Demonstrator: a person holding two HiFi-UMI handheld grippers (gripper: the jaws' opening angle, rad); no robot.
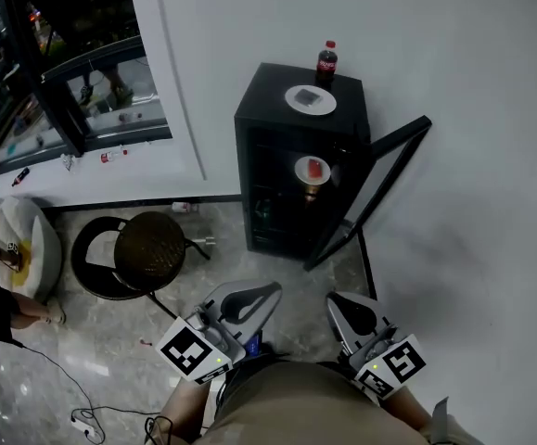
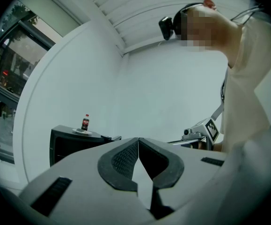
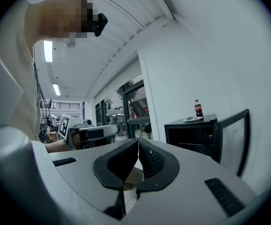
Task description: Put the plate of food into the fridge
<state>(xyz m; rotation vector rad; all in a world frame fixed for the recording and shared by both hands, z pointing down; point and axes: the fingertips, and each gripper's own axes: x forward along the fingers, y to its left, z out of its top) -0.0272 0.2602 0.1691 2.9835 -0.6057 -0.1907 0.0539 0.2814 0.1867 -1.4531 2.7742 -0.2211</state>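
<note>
Currently left tool [image 1: 266,292] and right tool [image 1: 338,302] point level, both closed, empty.

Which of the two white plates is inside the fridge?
The plate with the red food, seen through the open door. The other plate sits on top of the fridge beside the cola bottle.

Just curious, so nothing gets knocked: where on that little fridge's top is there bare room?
On the fridge top, the part left of the plate is bare. The right rear is crowded: plate, cola bottle behind it.
</note>
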